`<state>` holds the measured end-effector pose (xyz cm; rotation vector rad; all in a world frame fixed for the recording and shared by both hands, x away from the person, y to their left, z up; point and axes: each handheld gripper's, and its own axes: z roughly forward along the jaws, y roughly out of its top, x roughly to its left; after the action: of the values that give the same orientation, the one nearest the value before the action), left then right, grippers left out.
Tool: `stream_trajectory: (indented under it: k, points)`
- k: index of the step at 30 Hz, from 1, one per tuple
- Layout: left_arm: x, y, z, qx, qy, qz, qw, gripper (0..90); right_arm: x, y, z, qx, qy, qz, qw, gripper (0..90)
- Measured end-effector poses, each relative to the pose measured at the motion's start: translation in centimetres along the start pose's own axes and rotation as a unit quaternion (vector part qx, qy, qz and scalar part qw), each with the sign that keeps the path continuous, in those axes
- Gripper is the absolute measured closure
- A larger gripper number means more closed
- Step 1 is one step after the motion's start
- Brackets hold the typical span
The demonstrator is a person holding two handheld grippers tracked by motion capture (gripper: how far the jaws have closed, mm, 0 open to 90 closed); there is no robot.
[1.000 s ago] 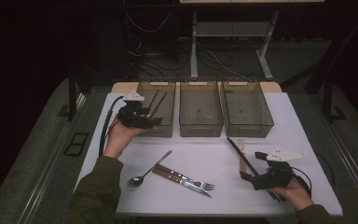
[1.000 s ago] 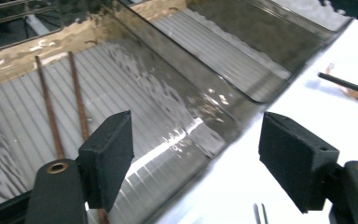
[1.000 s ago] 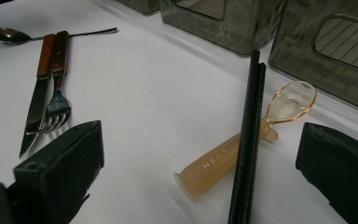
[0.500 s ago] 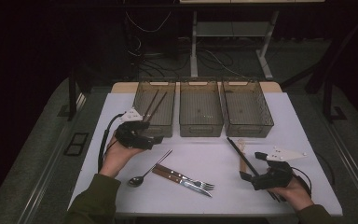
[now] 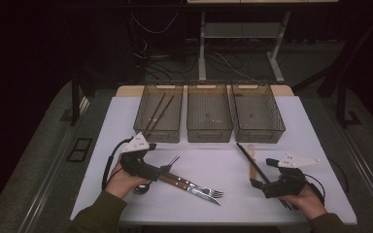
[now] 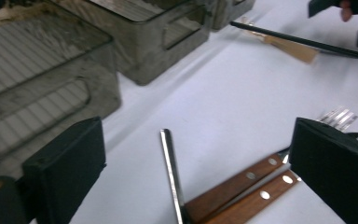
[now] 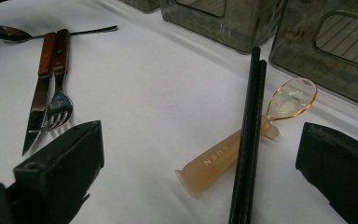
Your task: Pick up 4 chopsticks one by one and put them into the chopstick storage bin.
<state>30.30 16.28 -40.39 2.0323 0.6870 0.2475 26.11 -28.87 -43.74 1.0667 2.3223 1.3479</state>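
A dark room with cables and a frame behind surrounds a white worktop [image 5: 204, 160]; three clear bins line its far edge, the left bin [image 5: 158, 112] holding two brown chopsticks [image 5: 156, 113], the middle bin [image 5: 209, 113] and right bin [image 5: 258, 112] looking bare. I have the left gripper [image 6: 200, 154] low over the near-left part of the worktop, its jaws spread wide and just been opening, with nothing pinched between them; the steel spoon [image 6: 171, 172] handle lies in the gap, and the wood-handled knife [image 6: 228, 189] and fork [image 6: 265, 189] lie just beside it, side by side. I judge the spoon the thing to take: stiff, light, smooth and likely slippery on its thin flat handle, so I would pinch across the handle near its middle, clear of the wooden handles it crosses, and press down squarely so it doesn't skate. The right gripper [image 7: 200, 172] sits over the near-right part, jaws apart and empty, facing black chopsticks [image 7: 249, 140] lying across a small amber plastic spoon [image 7: 256, 135]. Those sticks are thin, rigid and prone to rolling apart; the plastic spoon is light and would shift at a nudge.
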Motion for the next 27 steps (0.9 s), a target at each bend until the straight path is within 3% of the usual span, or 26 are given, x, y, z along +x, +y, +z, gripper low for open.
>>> stream_trajectory:
  k: [9,17,24,27]
  points:
    - [-1.4,-1.8,-0.2,0.007,-0.003,0.006,0.9999,0.0,-0.2,0.1,-0.3,0.001,0.001,0.007,1.0,0.9]
    - [-1.9,-3.4,-0.7,0.012,0.007,-0.004,0.9999,0.0,-0.2,0.4,-1.0,0.01,0.008,0.012,0.9998,0.9]
    - [-1.8,-3.6,-0.6,0.014,0.002,-0.005,0.9999,0.0,-0.4,0.6,-1.4,0.032,0.0,0.019,0.9993,1.2]
    - [-1.8,-3.5,-0.6,0.014,0.003,-0.002,0.9999,0.0,-0.7,0.7,-1.7,0.031,-0.001,0.021,0.9993,6.4]
